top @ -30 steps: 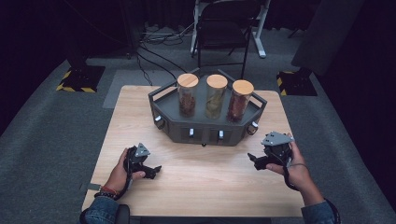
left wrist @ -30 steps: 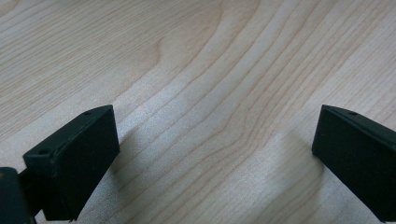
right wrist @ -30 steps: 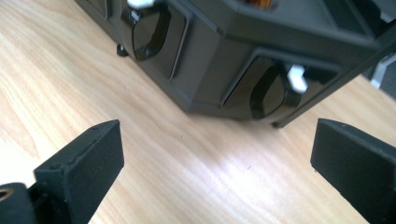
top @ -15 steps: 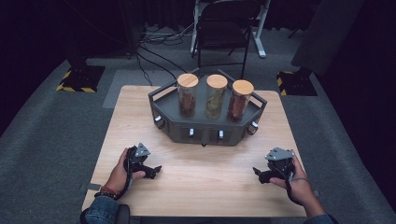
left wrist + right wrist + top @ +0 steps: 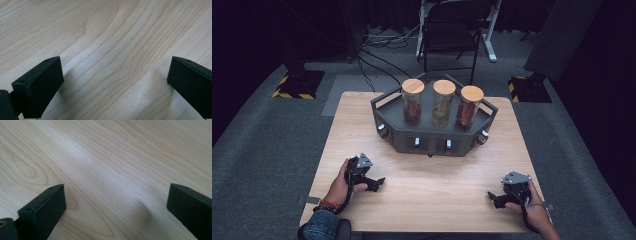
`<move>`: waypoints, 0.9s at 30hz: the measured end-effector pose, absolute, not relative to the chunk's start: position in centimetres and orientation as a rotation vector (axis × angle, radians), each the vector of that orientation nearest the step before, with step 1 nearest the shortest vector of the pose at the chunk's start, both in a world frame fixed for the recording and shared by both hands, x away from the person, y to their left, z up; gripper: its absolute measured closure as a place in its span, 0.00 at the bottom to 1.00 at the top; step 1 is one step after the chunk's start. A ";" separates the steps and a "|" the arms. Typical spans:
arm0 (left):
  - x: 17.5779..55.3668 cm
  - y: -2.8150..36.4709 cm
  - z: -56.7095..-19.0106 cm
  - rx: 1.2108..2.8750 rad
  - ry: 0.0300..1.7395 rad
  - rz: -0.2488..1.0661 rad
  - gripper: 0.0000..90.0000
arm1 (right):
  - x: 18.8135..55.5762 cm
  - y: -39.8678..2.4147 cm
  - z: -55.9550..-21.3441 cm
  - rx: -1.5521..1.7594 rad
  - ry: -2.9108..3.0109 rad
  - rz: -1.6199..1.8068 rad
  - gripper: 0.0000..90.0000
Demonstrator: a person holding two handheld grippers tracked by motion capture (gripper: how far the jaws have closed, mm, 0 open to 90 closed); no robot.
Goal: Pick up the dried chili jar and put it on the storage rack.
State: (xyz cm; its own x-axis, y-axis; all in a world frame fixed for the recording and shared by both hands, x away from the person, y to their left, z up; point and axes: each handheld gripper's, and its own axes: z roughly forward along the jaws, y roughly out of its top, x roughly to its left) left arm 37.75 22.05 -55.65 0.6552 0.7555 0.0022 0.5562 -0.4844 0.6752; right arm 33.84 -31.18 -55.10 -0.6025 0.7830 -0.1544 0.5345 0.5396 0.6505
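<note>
Both tongs, left (image 5: 379,182) and right (image 5: 492,197), rest wide open and empty on the counter (image 5: 432,180), seemingly waiting before reaching for the jars (image 5: 443,102).

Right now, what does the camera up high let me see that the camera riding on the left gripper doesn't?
High view alone: the dark grey angular tray at the table's far side, carrying three clear jars with round wooden lids, plus the person's hands, the right gripper, the grey carpet and a black folding chair.

Left gripper view alone: a close look at the left gripper, its two black jaws standing wide apart with nothing between them, and the fine wood grain.

Both share the pale wooden tabletop.
</note>
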 end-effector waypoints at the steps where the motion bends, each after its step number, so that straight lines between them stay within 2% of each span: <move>1: 37.7 22.0 -55.6 2.219 1.012 0.396 0.00 | 33.8 -31.4 -55.2 1.092 2.347 0.805 0.02; 8: 37.7 22.0 -55.6 2.219 1.012 0.396 0.00 | 33.5 -33.3 -56.2 1.189 2.341 0.962 0.00; 27: 37.7 22.0 -55.7 2.219 1.012 0.396 0.00 | 33.4 -33.4 -56.3 1.183 2.335 0.981 0.00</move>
